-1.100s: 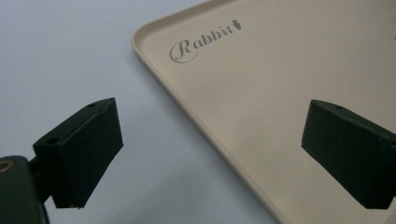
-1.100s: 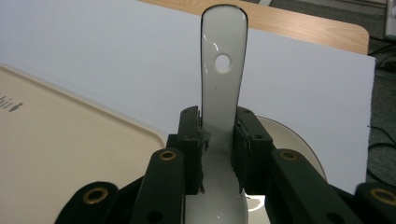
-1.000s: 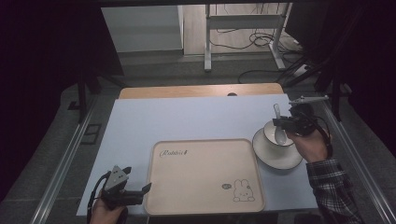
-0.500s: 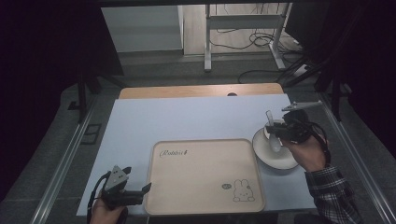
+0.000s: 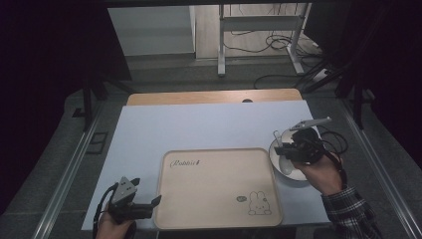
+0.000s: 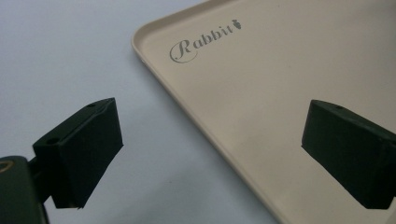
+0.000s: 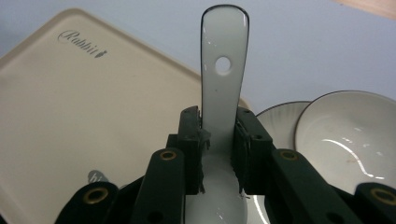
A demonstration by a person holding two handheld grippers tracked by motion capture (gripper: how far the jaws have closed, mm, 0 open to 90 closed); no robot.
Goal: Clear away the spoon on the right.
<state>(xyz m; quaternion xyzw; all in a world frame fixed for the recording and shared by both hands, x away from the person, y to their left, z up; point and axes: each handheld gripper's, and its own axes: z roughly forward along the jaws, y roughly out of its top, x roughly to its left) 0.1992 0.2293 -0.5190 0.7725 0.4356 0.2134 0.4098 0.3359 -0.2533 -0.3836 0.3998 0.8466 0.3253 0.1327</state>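
My right gripper (image 7: 219,126) is shut on a white ceramic spoon (image 7: 222,79), clamped at the neck, with the holed handle pointing away past the jaws. In the high view the right gripper (image 5: 287,149) hovers over the left part of a white bowl (image 5: 282,167), just right of the beige rabbit tray (image 5: 214,189), and the spoon (image 5: 276,135) sticks out toward the far left. My left gripper (image 5: 149,205) rests at the tray's near left corner. Its jaws are open (image 6: 212,126) and astride the tray edge (image 6: 280,84), touching nothing.
The white bowl (image 7: 350,130) sits on a dark-rimmed white plate (image 7: 278,116) at the right of the pale blue mat (image 5: 199,124). The tray's inside (image 7: 93,93) is bare apart from its printed word and rabbit. A wooden strip (image 5: 214,97) runs along the far edge.
My right gripper has carried the spoon left and nearer, from above the bowl's far right side to its left edge beside the tray. The left gripper has stayed put.
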